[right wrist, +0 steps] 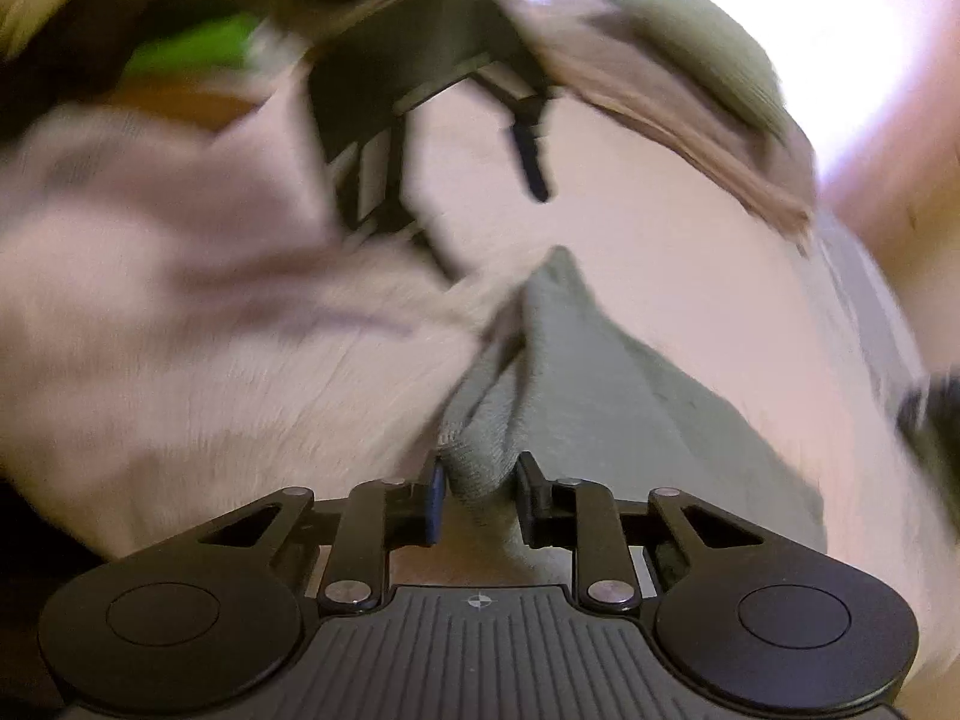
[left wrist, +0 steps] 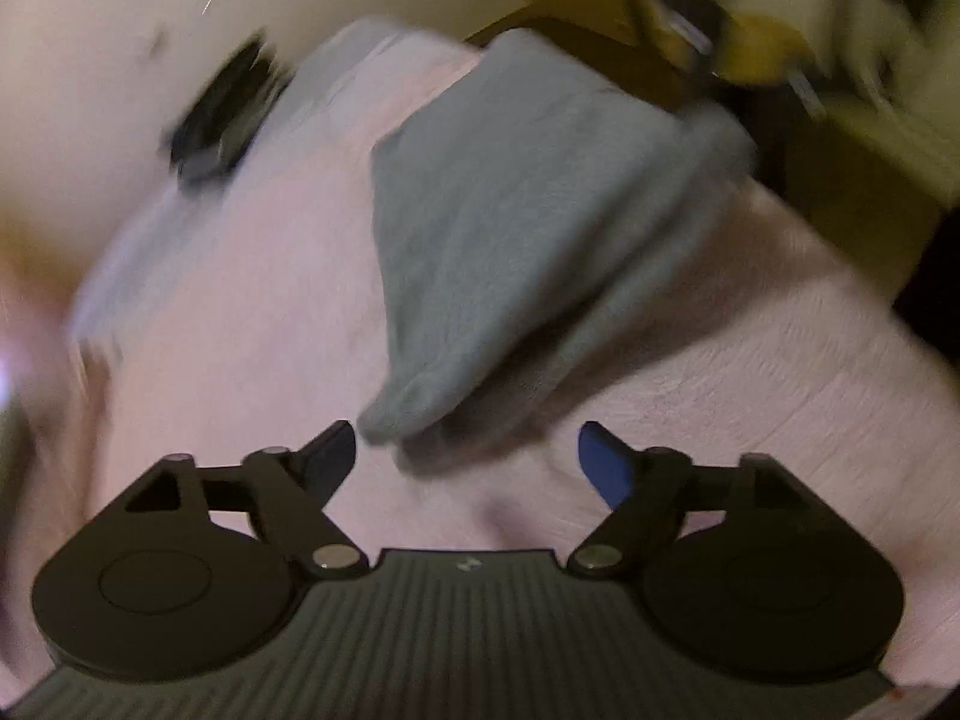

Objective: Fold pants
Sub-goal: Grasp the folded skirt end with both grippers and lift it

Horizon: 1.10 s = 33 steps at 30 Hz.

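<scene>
Grey pants (left wrist: 510, 228) lie on a pink cloth-covered surface (left wrist: 240, 360), one corner of the fabric reaching down toward my left gripper (left wrist: 468, 450). That gripper is open, its fingers spread wide just below the corner, nothing between them. In the right wrist view the grey pants (right wrist: 600, 384) run away from the camera, and my right gripper (right wrist: 480, 492) is shut on a bunched fold of the fabric. The left gripper's body (right wrist: 408, 90) shows at the top of the right wrist view, blurred by motion.
A black object (left wrist: 222, 114) lies on the pink cover at the upper left. Yellow-brown furniture (left wrist: 750, 48) stands beyond the surface's far right edge. Other garments, one olive (right wrist: 708, 48) over a brown one (right wrist: 672, 126), lie at the far right in the right wrist view.
</scene>
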Each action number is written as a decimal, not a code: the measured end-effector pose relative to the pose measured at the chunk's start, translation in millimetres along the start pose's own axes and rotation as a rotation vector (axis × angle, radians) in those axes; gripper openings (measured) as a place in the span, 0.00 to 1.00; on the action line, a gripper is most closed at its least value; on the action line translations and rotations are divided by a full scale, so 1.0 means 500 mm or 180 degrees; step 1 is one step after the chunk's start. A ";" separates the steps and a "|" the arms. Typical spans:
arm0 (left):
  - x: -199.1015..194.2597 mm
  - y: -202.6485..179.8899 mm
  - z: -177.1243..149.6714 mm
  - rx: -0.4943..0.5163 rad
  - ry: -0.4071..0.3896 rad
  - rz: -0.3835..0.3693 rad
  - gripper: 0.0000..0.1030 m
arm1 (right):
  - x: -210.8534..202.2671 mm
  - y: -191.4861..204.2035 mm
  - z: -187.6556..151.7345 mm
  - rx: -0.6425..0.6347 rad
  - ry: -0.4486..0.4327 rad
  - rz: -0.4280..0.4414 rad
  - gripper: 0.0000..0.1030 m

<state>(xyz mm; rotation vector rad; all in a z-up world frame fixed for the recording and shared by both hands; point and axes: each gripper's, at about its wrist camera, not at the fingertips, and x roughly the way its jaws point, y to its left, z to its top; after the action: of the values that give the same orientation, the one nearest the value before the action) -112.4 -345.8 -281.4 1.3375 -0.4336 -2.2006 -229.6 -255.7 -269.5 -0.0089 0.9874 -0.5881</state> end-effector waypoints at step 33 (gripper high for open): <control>0.112 0.165 0.026 0.0591 -0.0067 -0.0741 0.15 | 0.029 0.056 0.004 -0.0506 0.0139 -0.0515 0.44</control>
<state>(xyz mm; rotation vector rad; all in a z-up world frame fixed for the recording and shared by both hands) -122.9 -445.6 -272.7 1.5310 -0.5243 -2.4140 -209.1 -239.4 -287.1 -0.2194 1.0804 -0.6584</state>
